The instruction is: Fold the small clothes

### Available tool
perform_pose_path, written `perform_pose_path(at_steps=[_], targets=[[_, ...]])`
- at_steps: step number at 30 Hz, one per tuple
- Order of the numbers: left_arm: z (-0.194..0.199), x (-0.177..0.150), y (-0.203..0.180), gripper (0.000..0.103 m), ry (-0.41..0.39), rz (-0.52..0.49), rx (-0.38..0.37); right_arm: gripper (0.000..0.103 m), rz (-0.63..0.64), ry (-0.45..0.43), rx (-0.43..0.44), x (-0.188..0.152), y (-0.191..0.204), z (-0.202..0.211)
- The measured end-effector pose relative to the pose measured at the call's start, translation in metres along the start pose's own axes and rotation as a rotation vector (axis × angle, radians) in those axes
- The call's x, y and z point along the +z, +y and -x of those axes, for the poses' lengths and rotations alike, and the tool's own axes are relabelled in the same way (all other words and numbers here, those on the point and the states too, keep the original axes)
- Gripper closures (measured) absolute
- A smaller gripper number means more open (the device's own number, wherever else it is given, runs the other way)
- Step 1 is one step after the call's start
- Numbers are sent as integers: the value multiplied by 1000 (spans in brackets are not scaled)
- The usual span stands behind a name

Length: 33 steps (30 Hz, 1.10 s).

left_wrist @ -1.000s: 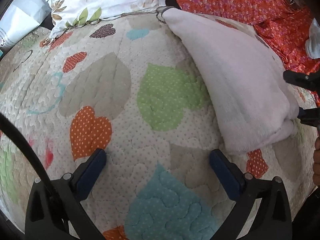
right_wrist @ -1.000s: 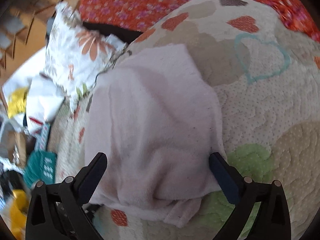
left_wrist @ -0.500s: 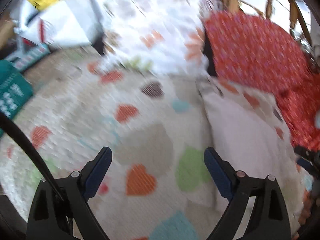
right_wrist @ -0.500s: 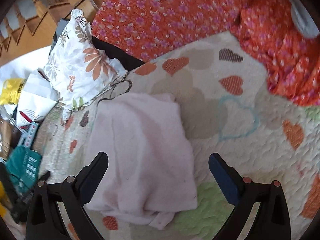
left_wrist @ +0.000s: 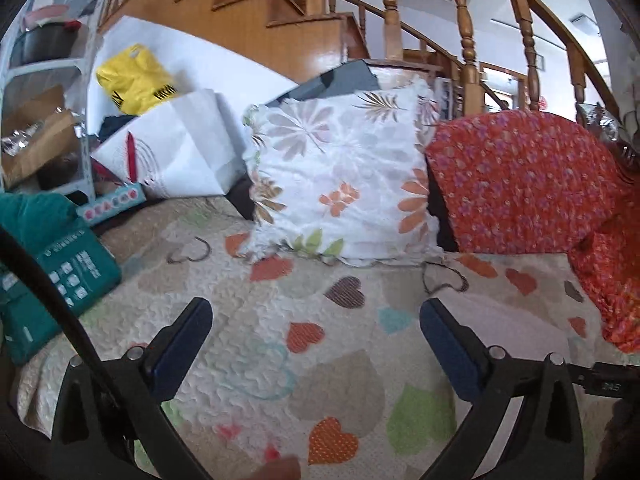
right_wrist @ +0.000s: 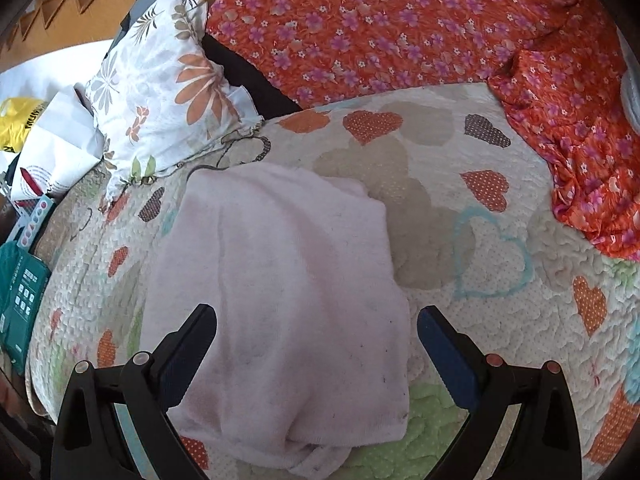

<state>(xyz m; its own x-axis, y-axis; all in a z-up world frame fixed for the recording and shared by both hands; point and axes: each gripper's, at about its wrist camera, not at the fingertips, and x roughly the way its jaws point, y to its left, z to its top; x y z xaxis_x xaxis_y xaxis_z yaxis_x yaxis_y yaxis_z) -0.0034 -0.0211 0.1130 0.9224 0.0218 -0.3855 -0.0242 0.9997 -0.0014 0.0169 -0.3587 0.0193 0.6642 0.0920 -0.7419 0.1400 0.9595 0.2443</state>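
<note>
Right wrist view: the pale pink fleece garment, soft, nubbly and folded to a rough rectangle, lies on the quilted heart-print bedspread, just below the floral pillow. The right gripper hangs over it, jaws wide, gripping nothing. The left gripper, equally wide, has tilted up from a second ago; the garment's edge, probably, shows at its right finger.

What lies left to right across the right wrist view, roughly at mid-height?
Teal box → pale pink folded garment → blue outlined heart on the quilt → red floral fabric.
</note>
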Motion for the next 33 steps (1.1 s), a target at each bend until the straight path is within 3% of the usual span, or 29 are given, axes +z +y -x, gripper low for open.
perform_pose_path(at_steps=[3, 8, 11, 20, 33], targets=[[-8, -8, -5, 0, 81, 12, -65, 0, 3, 8, -10, -1, 1, -2], [-35, -30, -19, 0, 245, -66, -17, 0, 14, -3, -29, -1, 2, 0], [-41, -41, -23, 0, 299, -72, -26, 0, 18, -3, -37, -1, 2, 1], [-44, -58, -41, 0, 340, -157, -37, 0, 50, -5, -73, -3, 5, 1], [-51, -66, -44, 0, 383, -177, -40, 0, 104, 13, -93, -6, 13, -3]])
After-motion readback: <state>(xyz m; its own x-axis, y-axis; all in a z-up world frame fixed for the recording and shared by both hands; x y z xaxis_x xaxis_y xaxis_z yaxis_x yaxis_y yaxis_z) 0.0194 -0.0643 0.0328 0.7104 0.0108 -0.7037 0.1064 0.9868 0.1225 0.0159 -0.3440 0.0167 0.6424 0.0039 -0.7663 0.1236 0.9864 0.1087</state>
